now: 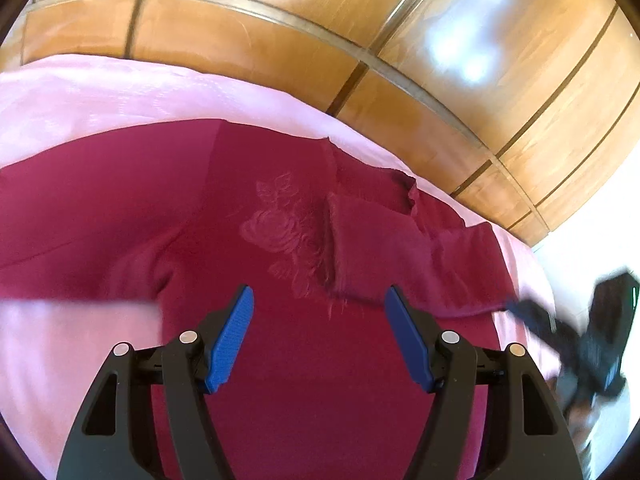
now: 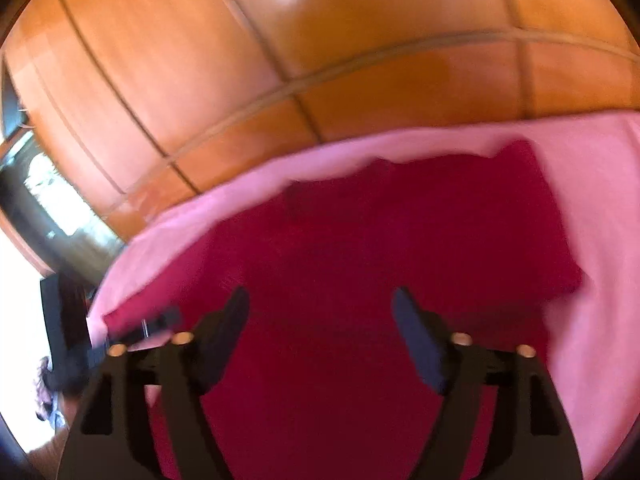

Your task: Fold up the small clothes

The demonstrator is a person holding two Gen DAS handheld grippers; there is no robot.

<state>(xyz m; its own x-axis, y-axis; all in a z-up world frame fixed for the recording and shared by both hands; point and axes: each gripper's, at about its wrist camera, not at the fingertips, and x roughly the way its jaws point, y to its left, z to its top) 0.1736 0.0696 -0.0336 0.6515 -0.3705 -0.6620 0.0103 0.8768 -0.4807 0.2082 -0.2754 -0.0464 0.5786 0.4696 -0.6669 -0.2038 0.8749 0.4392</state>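
Note:
A dark red garment with an embroidered rose lies spread on a pink bed sheet. One sleeve is folded across its chest. My left gripper hovers over the garment's middle, open, with nothing between its blue pads. In the right wrist view, which is blurred, my right gripper hangs open over the same red garment with nothing in it. The right hand's tool shows as a blurred black shape beside the sleeve's cuff.
A glossy wooden wardrobe runs behind the bed. The pink sheet extends past the garment on all sides. Bright floor and a dark doorway lie off the bed's end.

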